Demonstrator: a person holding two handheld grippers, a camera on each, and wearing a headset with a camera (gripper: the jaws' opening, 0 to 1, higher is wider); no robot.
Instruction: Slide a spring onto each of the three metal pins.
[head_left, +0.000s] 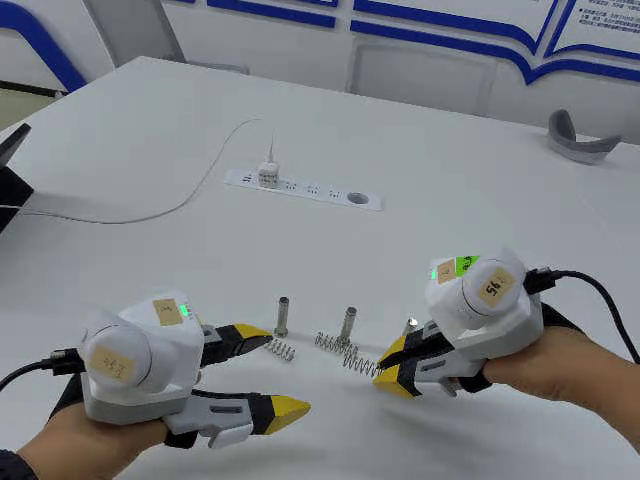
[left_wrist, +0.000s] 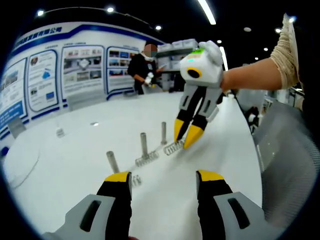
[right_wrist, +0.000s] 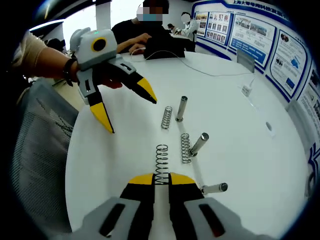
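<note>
The held spring (right_wrist: 161, 162) has its near end pinched between the almost closed, yellow-tipped jaws of the right gripper (right_wrist: 155, 179), and its free end reaches out low over the white table (head_left: 450, 190) towards the pins; whether it rests on the surface cannot be told. Three metal pins stand in a row in front of the person: the left pin (head_left: 282, 316), the middle pin (head_left: 348, 325) and the right pin (head_left: 410, 326), which is just beside the right gripper's body and partly hidden by it in the head view. A second spring (head_left: 330, 343) lies flat at the foot of the middle pin, and a third spring (head_left: 282, 349) lies flat just beside the left pin; neither is threaded on a pin yet. The left gripper (head_left: 289, 371) is held low near the left pin with its jaws spread wide and empty, one yellow tip close to the third spring. A hand holds each gripper from behind, and a dark cable trails from each. Farther back on the table a flat power strip (head_left: 300, 187) lies with a white plug in it, and a thin white cable (head_left: 180, 205) curves away from it to the left, while a grey curved object (head_left: 580, 140) sits near the far right edge. In the right gripper view a person (right_wrist: 155, 42) sits at the far side of the table
</note>
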